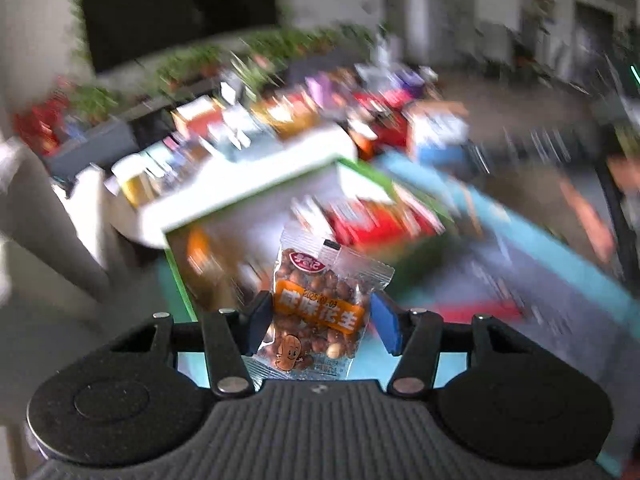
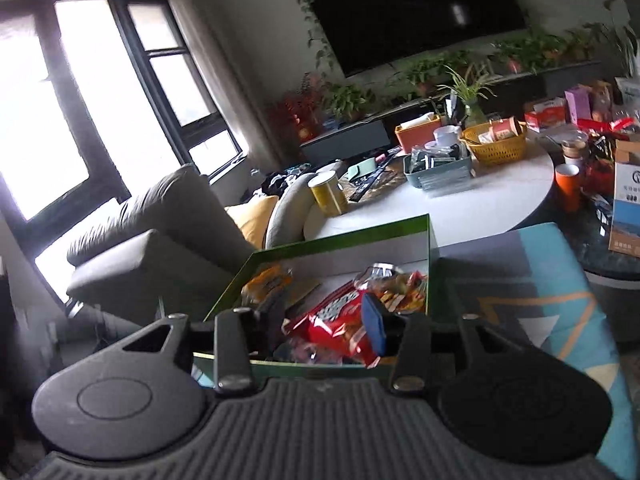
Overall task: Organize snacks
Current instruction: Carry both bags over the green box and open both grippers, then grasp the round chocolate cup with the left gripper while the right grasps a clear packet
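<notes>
A clear packet of peanuts (image 1: 320, 304) with an orange label hangs in the air between the blue pads of my left gripper (image 1: 320, 322), which is shut on it. The packet looks sharp while everything behind it is blurred. Behind it is the green-rimmed box (image 1: 256, 200), holding red and orange snack packs. In the right wrist view the same green box (image 2: 340, 236) lies just ahead with several snack packets inside. My right gripper (image 2: 325, 316) hovers open over its near edge, and a red packet (image 2: 336, 328) lies in the box below the fingers, untouched.
The box sits on a teal patterned surface (image 2: 540, 300). Beyond it a round white table (image 2: 500, 196) carries a yellow basket (image 2: 496, 146), a teal tray (image 2: 440, 168), a yellow can (image 2: 328, 194) and an orange cup (image 2: 567, 186). A grey sofa (image 2: 160, 232) stands at the left.
</notes>
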The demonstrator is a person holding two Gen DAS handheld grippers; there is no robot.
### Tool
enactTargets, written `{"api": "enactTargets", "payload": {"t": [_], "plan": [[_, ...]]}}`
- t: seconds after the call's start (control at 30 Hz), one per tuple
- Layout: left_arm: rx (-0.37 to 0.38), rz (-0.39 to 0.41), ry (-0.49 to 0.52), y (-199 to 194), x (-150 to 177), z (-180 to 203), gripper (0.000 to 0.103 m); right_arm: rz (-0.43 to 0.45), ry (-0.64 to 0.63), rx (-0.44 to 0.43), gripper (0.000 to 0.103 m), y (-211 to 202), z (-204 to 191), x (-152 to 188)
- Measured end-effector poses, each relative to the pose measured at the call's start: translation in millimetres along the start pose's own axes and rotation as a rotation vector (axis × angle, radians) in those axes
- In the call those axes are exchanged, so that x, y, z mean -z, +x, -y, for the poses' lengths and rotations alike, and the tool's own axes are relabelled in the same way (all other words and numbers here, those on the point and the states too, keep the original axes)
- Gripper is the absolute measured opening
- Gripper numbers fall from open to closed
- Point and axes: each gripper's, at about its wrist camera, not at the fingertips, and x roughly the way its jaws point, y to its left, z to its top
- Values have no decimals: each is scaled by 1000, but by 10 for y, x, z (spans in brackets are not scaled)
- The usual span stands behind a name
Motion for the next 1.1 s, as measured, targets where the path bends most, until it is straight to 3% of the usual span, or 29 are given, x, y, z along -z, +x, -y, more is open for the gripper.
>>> {"api": "enactTargets", "payload": {"t": [0.1,0.23,0.37,0.6,0.7,0.9,1.1], "plan": [[-88,8,-24,226,-266,-99,53,-17,1,-6,41,22,-15,29],[-214,-68,-56,670,-319,-138,59,-52,-38,2,42,17,-39,102],[-197,-58,-118,614,-95,-181,67,-120,-157,-29,42,56,-157,283],[-267,-117,-135,210,509,-327,69,-241,-257,-141,42,447,-490,610],[-265,-152,-167,152,714,-426,69,-265,-335,-177,43,641,-704,727],[-269,-193,-221,241,894,-518,69,-329,-463,-177,43,1040,-994,848],[-239,-188,-226,307,964,-561,69,-345,-480,-137,43,1258,-977,876]]}}
